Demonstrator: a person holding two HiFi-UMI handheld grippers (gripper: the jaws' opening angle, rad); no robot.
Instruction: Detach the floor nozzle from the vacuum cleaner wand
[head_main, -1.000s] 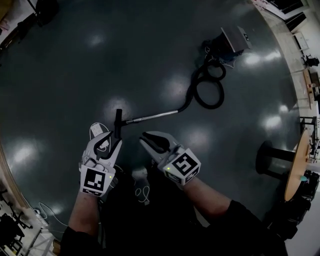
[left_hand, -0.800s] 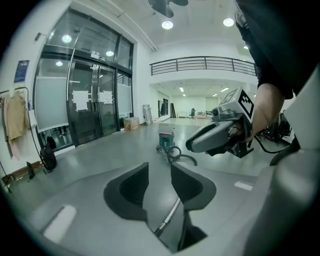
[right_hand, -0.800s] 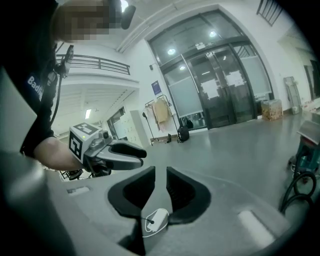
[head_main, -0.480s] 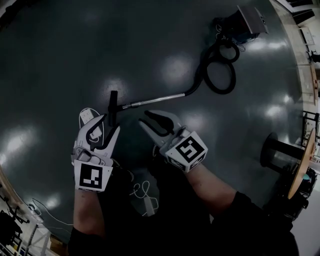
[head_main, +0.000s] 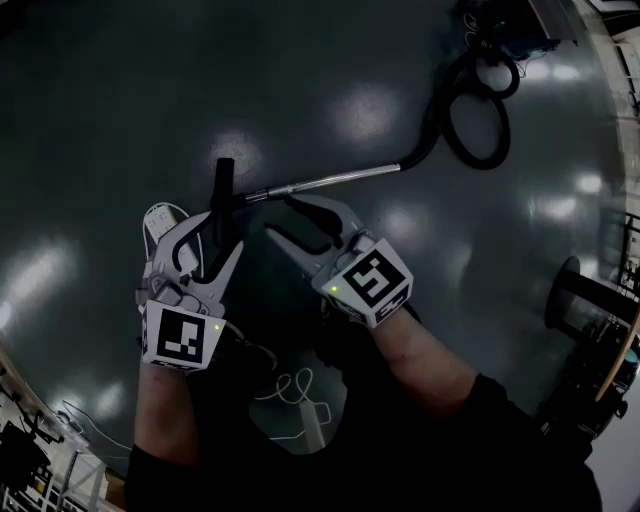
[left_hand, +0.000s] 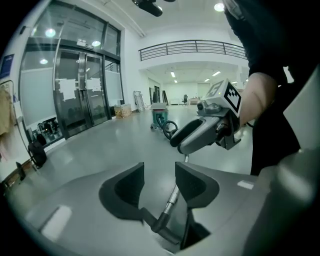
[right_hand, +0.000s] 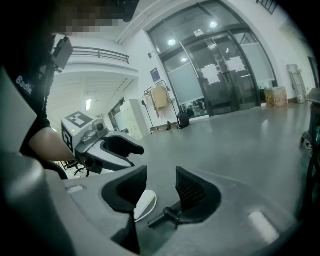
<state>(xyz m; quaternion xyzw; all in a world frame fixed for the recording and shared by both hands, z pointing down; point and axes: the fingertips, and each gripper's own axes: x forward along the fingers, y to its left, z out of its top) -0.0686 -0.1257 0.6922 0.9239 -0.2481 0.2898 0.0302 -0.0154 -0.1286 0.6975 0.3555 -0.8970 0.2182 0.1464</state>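
The left gripper (head_main: 222, 235) and right gripper (head_main: 280, 218) have just been opening and pinch nothing. The black floor nozzle (head_main: 222, 185) lies on the dark floor (head_main: 100, 120) just past their tips, joined to the shiny wand (head_main: 330, 180).

Head view: vacuum body (head_main: 505, 18) cut off at top edge. Floor nozzle (head_main: 224, 180): near end occluded. White oval object (head_main: 160, 220) partly covered, identity unclear.
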